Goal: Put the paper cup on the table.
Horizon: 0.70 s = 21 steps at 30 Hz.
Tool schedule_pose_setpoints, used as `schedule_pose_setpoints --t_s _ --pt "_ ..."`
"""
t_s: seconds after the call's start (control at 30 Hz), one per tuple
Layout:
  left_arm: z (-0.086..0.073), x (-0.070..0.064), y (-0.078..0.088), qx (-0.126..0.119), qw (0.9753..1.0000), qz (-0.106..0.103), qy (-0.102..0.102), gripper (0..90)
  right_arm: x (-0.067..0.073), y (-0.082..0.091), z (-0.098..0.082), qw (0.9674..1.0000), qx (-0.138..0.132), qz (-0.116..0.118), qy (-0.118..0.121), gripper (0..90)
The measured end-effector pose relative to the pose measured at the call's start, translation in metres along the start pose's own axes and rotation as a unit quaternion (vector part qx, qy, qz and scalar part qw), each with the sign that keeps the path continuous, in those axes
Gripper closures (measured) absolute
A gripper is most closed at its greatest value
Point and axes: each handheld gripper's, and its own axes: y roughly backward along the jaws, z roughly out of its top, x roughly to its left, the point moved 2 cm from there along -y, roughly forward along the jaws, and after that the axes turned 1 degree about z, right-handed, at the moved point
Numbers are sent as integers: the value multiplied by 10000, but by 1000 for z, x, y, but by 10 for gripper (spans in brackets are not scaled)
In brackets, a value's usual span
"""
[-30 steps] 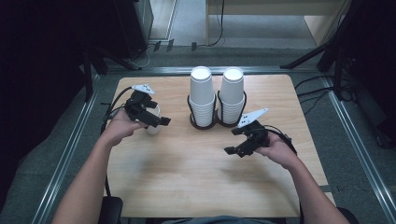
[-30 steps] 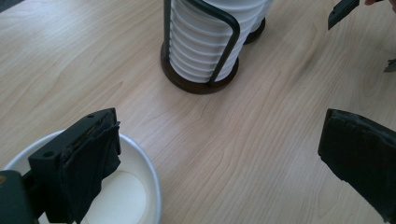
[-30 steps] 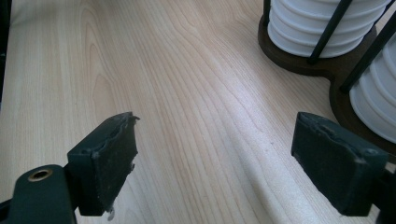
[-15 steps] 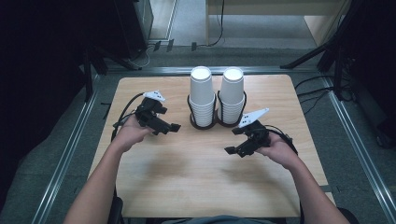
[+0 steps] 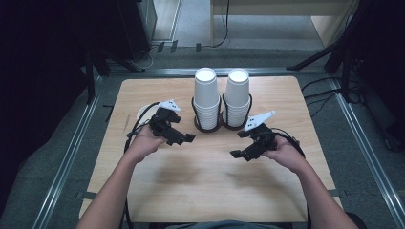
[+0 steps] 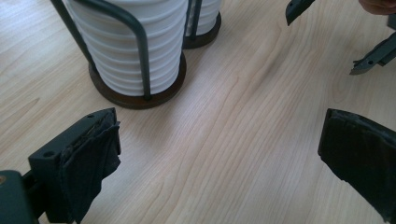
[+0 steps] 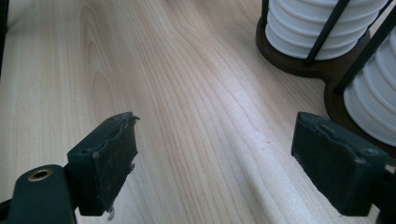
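Note:
Two tall stacks of white paper cups, the left stack (image 5: 206, 98) and the right stack (image 5: 237, 95), stand in a dark wire holder (image 5: 210, 128) at the back middle of the wooden table (image 5: 200, 191). My left gripper (image 5: 183, 139) hovers just left of the holder, open and holding nothing. In the left gripper view the gripper (image 6: 224, 154) points past the nearer cup stack (image 6: 135, 42). My right gripper (image 5: 240, 155) stands open in front of the holder's right side. Its own view has the gripper (image 7: 219, 163) over bare wood, with cup stacks (image 7: 322, 23) at the upper right.
A single white cup (image 5: 143, 112) sits on the table behind my left hand. Cables trail from both grippers across the table. The other hand's jaws show at the top right of the left gripper view. Metal rails and dark floor surround the table.
My left gripper has moved right and nearer, away from the single white cup and towards the cup holder. The right gripper has barely shifted.

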Motion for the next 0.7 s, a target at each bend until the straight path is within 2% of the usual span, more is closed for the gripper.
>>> schedule_pose_setpoints --t_s 0.13,0.23,0.53,0.6,0.63,0.7 --pt "0 -7 -5 1 10000 -14 -18 0 0 0 0 10000 -4 -15 13 143" --pt "1 -11 -11 88 9999 66 64 0 -1 0 0 10000 -34 -30 31 143" --pt "2 -21 -22 -3 10000 85 20 0 0 2 1 10000 -59 -39 31 143" --pt "3 -22 -24 0 10000 75 63 0 0 2 1 10000 -67 -35 32 143" --pt "5 -23 -26 -48 9998 64 159 0 0 2 1 10000 -58 -38 33 143" --pt "8 -24 -27 -140 9998 25 163 0 0 2 1 10000 -71 -50 40 143"
